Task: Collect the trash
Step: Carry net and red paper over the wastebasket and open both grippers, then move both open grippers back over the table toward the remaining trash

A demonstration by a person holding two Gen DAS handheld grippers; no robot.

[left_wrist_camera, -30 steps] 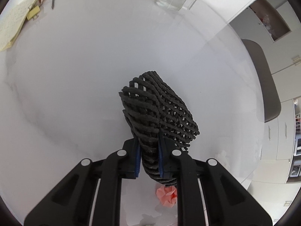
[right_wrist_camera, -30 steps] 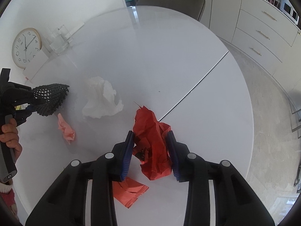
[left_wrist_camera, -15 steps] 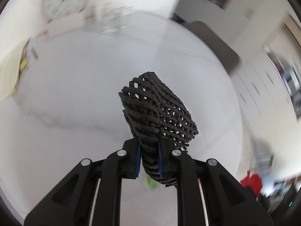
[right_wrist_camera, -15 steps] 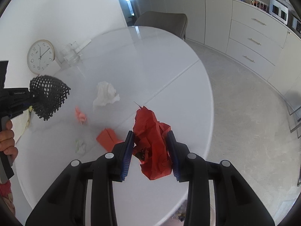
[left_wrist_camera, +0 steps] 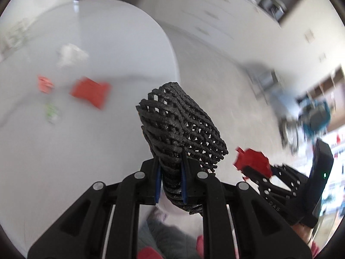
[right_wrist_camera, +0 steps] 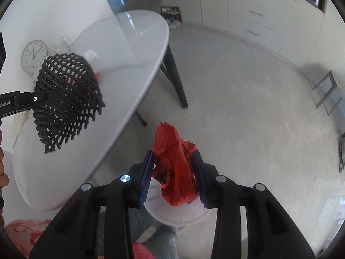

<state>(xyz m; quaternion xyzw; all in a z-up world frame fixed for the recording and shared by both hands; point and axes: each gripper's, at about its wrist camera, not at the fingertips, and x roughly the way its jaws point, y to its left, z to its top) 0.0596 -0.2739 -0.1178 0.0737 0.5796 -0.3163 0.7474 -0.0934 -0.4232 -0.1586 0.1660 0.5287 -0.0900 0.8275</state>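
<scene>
Left tongs (left_wrist_camera: 170, 184): clamped tight on a black mesh net (left_wrist_camera: 181, 138), open-lattice and crushed into a lumpy roll. Its lower end sits between the blue pads; the rest sticks out ahead of the fingers. In the right wrist view the same net (right_wrist_camera: 66, 99) hangs over the near edge of the bench (right_wrist_camera: 120, 79).

Right tongs (right_wrist_camera: 173, 174): closed on a wad of red paper (right_wrist_camera: 174, 168). The paper is bright red, thin, crumpled into sharp folds with a ragged peak above the pads and some dark print low on the front. It is held in the air past the bench edge, above a round white bin (right_wrist_camera: 179, 213) on the grey carpet (right_wrist_camera: 248, 108). The left wrist view shows the wad (left_wrist_camera: 252, 161) to the right of the net.

On the bench (left_wrist_camera: 97, 32), blurred: a flat red sheet (left_wrist_camera: 90, 91), a small pink scrap (left_wrist_camera: 45, 84), a white crumpled tissue (left_wrist_camera: 71, 54), a small pale green bit (left_wrist_camera: 51, 113).
</scene>
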